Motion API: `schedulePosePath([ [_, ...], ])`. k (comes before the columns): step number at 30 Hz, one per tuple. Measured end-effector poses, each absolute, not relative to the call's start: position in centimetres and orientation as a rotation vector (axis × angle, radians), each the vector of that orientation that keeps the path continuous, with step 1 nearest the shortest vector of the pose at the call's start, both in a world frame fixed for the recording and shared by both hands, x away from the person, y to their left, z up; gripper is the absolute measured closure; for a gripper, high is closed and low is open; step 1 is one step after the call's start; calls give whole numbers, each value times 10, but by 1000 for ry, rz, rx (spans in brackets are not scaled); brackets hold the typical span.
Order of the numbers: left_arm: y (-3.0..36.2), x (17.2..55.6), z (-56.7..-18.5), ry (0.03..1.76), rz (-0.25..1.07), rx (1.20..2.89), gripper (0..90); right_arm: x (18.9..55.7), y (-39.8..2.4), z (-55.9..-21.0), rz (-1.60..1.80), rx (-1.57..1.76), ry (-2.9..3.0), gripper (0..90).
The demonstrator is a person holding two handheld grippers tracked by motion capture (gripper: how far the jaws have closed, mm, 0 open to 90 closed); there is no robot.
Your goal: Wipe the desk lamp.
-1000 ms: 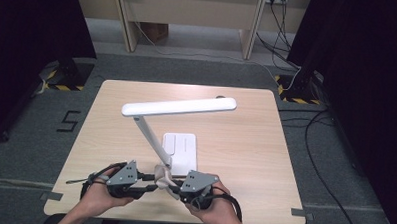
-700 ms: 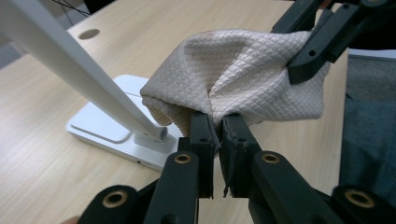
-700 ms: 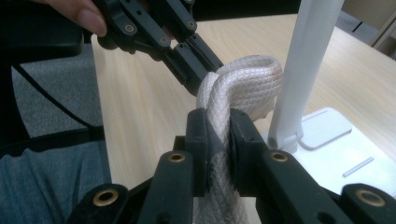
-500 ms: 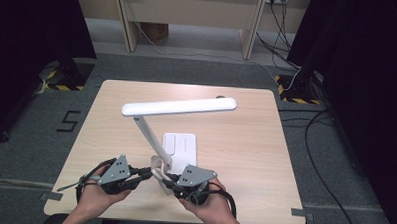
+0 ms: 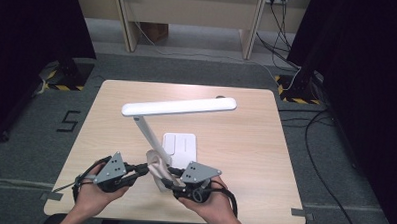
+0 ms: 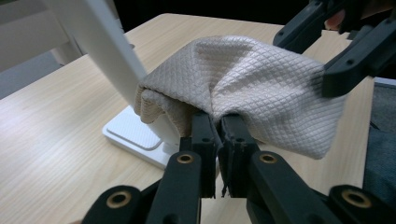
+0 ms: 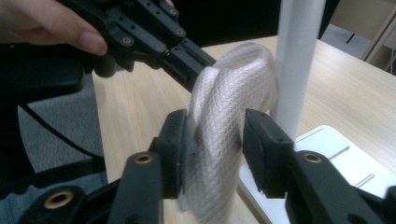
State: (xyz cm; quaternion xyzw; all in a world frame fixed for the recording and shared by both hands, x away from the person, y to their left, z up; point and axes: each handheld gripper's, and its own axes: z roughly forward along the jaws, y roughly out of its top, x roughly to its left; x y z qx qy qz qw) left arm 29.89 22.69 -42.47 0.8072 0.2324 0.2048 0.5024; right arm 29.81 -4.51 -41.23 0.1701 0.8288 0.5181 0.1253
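Left gripper [image 6: 217, 135] first: its jaws are pinched together on a fold of the beige quilted cloth [image 6: 252, 84], clamped right at the lower edge of the fabric. Over on the other side, the right gripper [image 7: 212, 140] has its jaws closed around a bunched, rope-like part of the same cloth, squeezing it between both pads.

From the high view, both tools sit at the near edge of the table [image 5: 265, 144], the left gripper [image 5: 134, 172] and the right gripper [image 5: 176, 184] meeting at the cloth [image 5: 157, 165], which is wrapped against the foot of the desk lamp's white stem [image 5: 148, 135].

What's changed? Half a second ago the left hand sat further left and lower; now it has swung in toward the stem, and the two grippers have drawn the cloth tighter between them. A second back, both hands were higher up the table. My read: the cloth is being worked around the stem, a wiping pass perhaps.

Further back, the lamp base [image 5: 180, 144] and the long lamp head [image 5: 179, 105] haven't budged.
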Motion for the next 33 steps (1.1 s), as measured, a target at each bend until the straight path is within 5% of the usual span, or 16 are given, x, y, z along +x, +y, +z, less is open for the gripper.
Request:
schedulePosePath([
  [8,239,298,-418,596,539,1915,853,310,-57,-403,1604,574,2327,569],
  [14,252,296,-408,625,597,1873,853,339,-71,-428,1442,781,2296,796],
  [19,258,294,-397,634,628,1835,854,357,-62,-459,1260,852,2390,900],
  [33,274,292,-368,652,701,1722,855,381,-48,-493,1079,949,2426,900],
])
